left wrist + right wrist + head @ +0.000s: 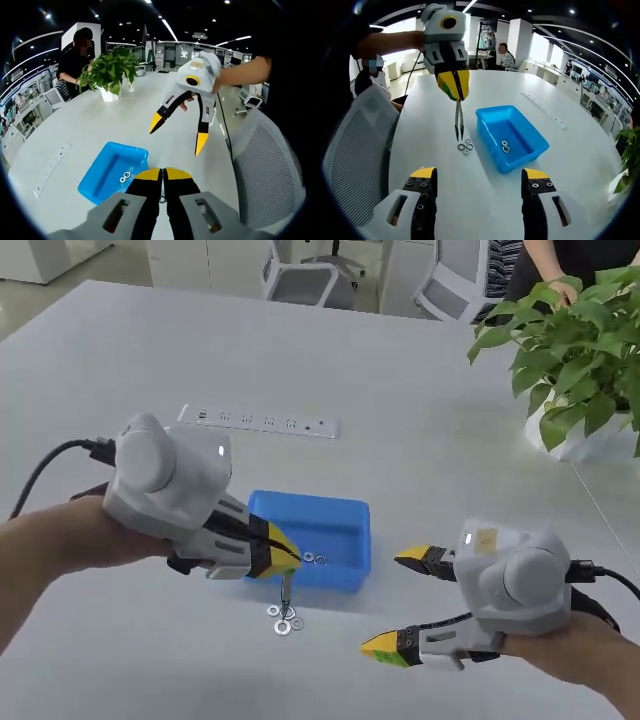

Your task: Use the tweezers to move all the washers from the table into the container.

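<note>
My left gripper (288, 554) is shut on the tweezers (286, 592), which point straight down. Their tips hang just above a small cluster of washers (284, 620) on the white table, in front of the blue container (345, 515). Two washers (314, 558) lie inside the container near its front wall. In the right gripper view the tweezers (458, 117) end close above the loose washers (465, 146), left of the container (530, 150). My right gripper (388, 602) is open and holds nothing, to the right of the container. In the left gripper view it (177, 136) hovers open above the table.
A white power strip (258, 422) lies behind the container. A potted plant (575, 360) stands at the back right of the table, with a person behind it. Office chairs (300, 280) line the far side. A mesh chair (270, 170) stands near the table edge.
</note>
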`<action>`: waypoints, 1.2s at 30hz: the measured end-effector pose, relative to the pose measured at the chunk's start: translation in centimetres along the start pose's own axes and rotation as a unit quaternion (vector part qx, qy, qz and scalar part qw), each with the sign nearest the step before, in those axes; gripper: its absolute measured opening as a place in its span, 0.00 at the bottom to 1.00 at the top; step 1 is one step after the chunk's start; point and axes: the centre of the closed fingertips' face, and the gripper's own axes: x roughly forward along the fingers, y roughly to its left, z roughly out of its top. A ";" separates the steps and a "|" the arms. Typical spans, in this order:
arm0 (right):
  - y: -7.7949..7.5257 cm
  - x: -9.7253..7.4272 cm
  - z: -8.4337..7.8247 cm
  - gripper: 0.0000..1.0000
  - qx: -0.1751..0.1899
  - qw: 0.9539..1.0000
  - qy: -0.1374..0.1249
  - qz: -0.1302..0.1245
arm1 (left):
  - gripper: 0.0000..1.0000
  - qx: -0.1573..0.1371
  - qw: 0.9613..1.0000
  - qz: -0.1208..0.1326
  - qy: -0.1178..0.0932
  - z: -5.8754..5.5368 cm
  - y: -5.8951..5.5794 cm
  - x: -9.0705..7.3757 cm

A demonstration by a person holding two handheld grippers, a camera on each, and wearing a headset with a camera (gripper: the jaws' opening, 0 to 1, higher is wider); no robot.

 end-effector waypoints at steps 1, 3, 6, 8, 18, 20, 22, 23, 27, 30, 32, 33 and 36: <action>0.0 0.0 0.0 0.69 0.000 1.000 0.000 0.000 | 0.05 0.000 1.000 0.000 0.001 -0.2 0.0 0.1; 0.1 0.1 -0.1 0.69 0.000 1.000 0.001 0.001 | 0.05 0.001 1.000 -0.002 0.003 -0.4 -0.1 0.2; 0.1 0.2 -0.2 0.69 0.001 1.000 0.002 0.003 | 0.05 -0.002 1.000 -0.006 0.003 -0.7 -0.3 0.4; 0.2 0.2 -0.4 0.69 0.001 1.000 0.004 0.004 | 0.05 -0.003 1.000 -0.008 0.004 -1.0 -0.5 0.6; 0.5 0.3 -0.8 0.68 0.004 1.000 0.009 0.007 | 0.05 -0.005 1.000 -0.015 0.010 -1.9 -0.7 1.3; 0.6 0.3 -0.9 0.68 0.005 1.000 0.010 0.008 | 0.05 -0.005 1.000 -0.016 0.009 -1.9 -0.6 1.4; 0.6 0.3 -1.0 0.68 0.006 1.000 0.010 0.008 | 0.05 -0.003 1.000 -0.016 0.008 -1.9 -0.6 1.4; 0.6 0.4 -1.0 0.67 0.006 1.000 0.011 0.008 | 0.05 -0.004 1.000 -0.016 0.008 -2.0 -0.5 1.4; 0.7 0.4 -1.1 0.67 0.007 1.000 0.012 0.010 | 0.05 -0.002 1.000 -0.016 0.008 -2.0 -0.4 1.4; 0.7 0.5 -1.1 0.67 0.007 1.000 0.013 0.010 | 0.05 -0.004 1.000 -0.017 0.007 -1.9 -0.4 1.3; 0.7 0.5 -1.1 0.67 0.008 1.000 0.012 0.010 | 0.05 -0.002 1.000 -0.018 0.008 -1.9 -0.4 1.3; 0.7 0.5 -1.1 0.67 0.008 1.000 0.012 0.010 | 0.05 -0.002 1.000 -0.018 0.008 -1.9 -0.5 1.3; 0.7 0.5 -1.1 0.67 0.009 1.000 0.013 0.011 | 0.05 0.000 1.000 -0.017 0.008 -1.9 -0.5 1.3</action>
